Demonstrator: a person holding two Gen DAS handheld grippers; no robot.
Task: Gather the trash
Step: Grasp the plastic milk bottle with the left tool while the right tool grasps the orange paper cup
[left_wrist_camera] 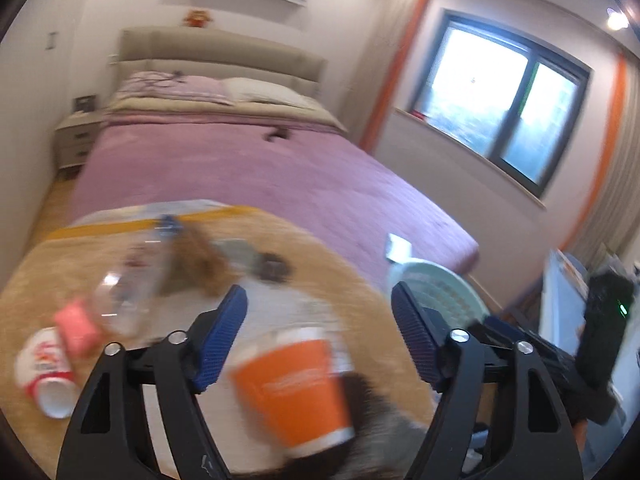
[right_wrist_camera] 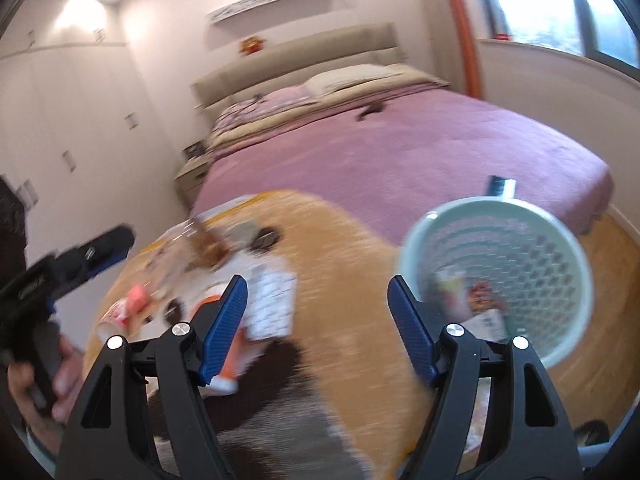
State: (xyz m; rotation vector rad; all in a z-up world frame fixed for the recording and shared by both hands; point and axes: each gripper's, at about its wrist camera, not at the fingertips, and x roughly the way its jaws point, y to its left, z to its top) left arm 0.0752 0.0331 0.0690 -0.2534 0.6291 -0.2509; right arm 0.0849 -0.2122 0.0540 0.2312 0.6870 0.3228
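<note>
Looking from left to right, we see trash on the fuzzy blanket [left_wrist_camera: 60,276]: a white cup [left_wrist_camera: 44,368], a pink pack [left_wrist_camera: 78,326], a clear bottle [left_wrist_camera: 132,280], an orange cup [left_wrist_camera: 296,388]. Our left tongs [left_wrist_camera: 318,334] and right tongs [right_wrist_camera: 316,330] are wide open, holding nothing. The basket [right_wrist_camera: 496,276] beside the blanket has a few bits inside, so lots is left.

bed [left_wrist_camera: 256,168]: pink cover, beige headboard | nightstand [left_wrist_camera: 78,136]: white, beside bed | window [left_wrist_camera: 500,96]: dark frame, bright daylight | walls: white | floor [right_wrist_camera: 608,280]: wood
</note>
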